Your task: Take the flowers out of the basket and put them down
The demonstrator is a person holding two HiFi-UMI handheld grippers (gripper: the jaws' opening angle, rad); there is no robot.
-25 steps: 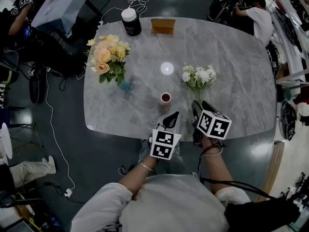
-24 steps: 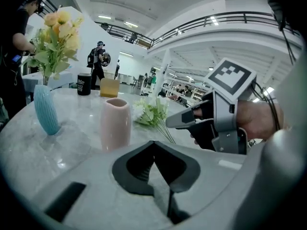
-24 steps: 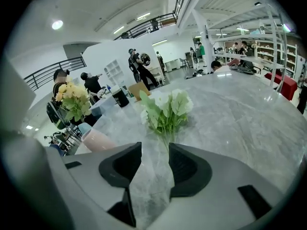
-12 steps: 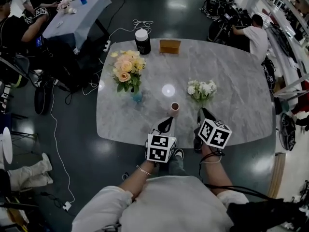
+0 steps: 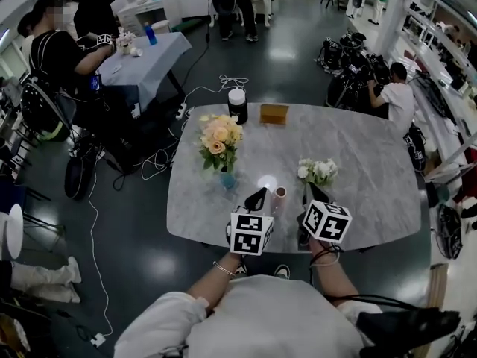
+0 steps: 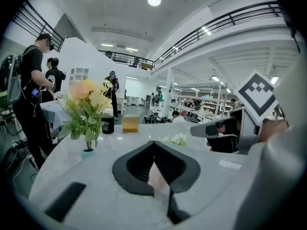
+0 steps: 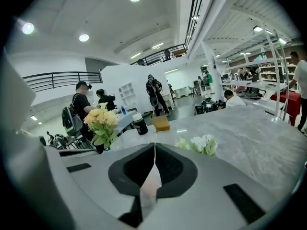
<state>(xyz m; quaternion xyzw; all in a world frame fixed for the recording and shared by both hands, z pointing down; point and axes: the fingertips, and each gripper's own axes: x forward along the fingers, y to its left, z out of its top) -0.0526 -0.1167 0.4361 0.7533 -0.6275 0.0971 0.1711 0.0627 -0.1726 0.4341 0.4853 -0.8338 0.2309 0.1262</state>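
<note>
Left claw (image 5: 256,198) and right claw (image 5: 313,192), both pressed together and empty, the right having just closed, over the bench's (image 5: 373,192) near edge. White flowers (image 5: 317,171) stand mid-bench, yellow flowers (image 5: 220,136) at its left.

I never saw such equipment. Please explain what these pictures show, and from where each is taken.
A person holds a two-jaw gripper in each hand. The wide picture comes from a camera on the person's head, looking down; the other two from cameras riding on the grippers. The left gripper is shut and empty; the right gripper has just been closing, is shut now, and holds nothing. On the grey table stand a yellow bouquet, white flowers, a small cup, a black canister and a tan box.
</note>
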